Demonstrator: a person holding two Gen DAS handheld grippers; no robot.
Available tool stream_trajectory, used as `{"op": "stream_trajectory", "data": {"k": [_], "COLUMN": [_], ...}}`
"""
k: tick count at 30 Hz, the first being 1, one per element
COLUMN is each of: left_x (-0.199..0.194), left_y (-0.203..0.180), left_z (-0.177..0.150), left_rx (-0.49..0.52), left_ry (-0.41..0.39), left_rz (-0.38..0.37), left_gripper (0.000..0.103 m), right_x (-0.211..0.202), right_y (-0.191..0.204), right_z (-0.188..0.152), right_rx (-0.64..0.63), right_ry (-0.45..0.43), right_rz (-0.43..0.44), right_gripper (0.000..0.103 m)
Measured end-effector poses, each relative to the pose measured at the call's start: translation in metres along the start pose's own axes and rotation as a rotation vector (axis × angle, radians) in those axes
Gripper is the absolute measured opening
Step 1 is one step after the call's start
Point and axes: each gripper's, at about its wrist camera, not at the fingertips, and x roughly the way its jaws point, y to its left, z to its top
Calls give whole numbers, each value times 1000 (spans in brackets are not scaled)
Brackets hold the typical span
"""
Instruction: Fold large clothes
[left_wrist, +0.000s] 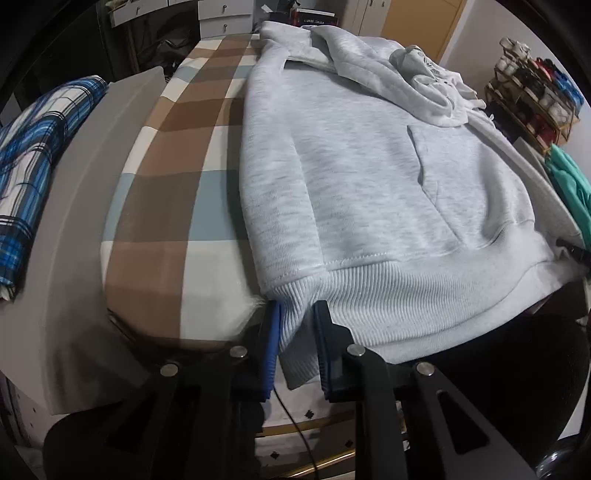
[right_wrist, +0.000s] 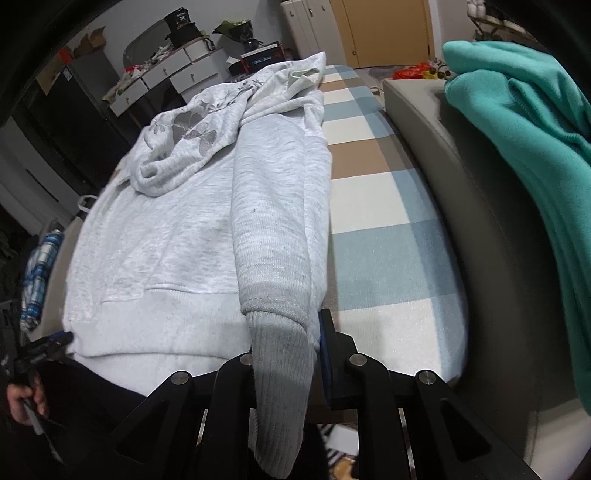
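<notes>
1. Grey hoodie (left_wrist: 369, 177) spread flat on a checked brown, blue and cream cushion (left_wrist: 166, 206), hood bunched at the far end.
2. Left gripper (left_wrist: 297, 325) pinching the ribbed hem corner (left_wrist: 295, 295) at the near edge.
3. Right gripper (right_wrist: 286, 332) clamped on the ribbed sleeve cuff (right_wrist: 280, 369), sleeve laid along the body.
4. Teal garment (right_wrist: 517, 147) heaped on the far right; blue plaid fabric (left_wrist: 33, 166) on the left.

Both grippers — left gripper (left_wrist: 297, 314) and right gripper (right_wrist: 288, 325) — were built of black angular links joined by round silver bolts; the jaws were lined with blue pads.
</notes>
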Motion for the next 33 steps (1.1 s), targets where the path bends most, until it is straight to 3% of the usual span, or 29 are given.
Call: {"op": "stream_trajectory", "data": {"k": [3,9,11,13,15,18,20,21,22,25,26,28,29,30,31,33], "left_x": [-3,-9,-16,-18,-5,12,14,16,18,21,22,23,25,26,29,29], "left_y": [-4,14,16,18,22,37,36,34,33,27,27,26,25,26,25,25], "left_z": [-2,-4,-3,-1,3,4,7,8,9,9,9,13,14,14,12,10], "left_rx": [26,-49,-98,-117,-158,-300,-309,-306,-303,-298,-296,-292,-278,-267,-257,-239], "left_ry": [-5,1,-10,-11,17,24,32,30,21,-4,-5,0,13,32,56,55], "left_rz": [60,19,-47,-172,-342,-419,-433,-459,-489,-532,-543,-537,-526,-509,-481,-412], "left_gripper": [14,15,17,25,56,60,66,79,85,86,85,59,27,14,13,0], "right_x": [-3,-3,-2,-4,-7,-10,-11,-11,-11,-8,-10,-17,-21,-25,-29,-31], "right_y": [2,3,2,1,0,-1,-2,-3,-3,-4,-3,-1,-1,-2,-1,1], "right_z": [0,-3,-3,-1,0,1,1,1,1,1,1,2,2,3,4,7], "right_rx": [-24,-67,-62,-53,-35,-13,-1,6,11,32,25,14,16,19,21,16], "right_ry": [-8,-2,4,3,-5,-14,-24,-32,-36,-35,-47,-79,-93,-107,-122,-130], "right_rz": [-49,-73,-67,-41,4,41,58,74,84,106,106,114,122,126,123,111], "right_gripper": [13,9,9,10,14,16,16,16,16,16,14,13,12,11,11,11]}}
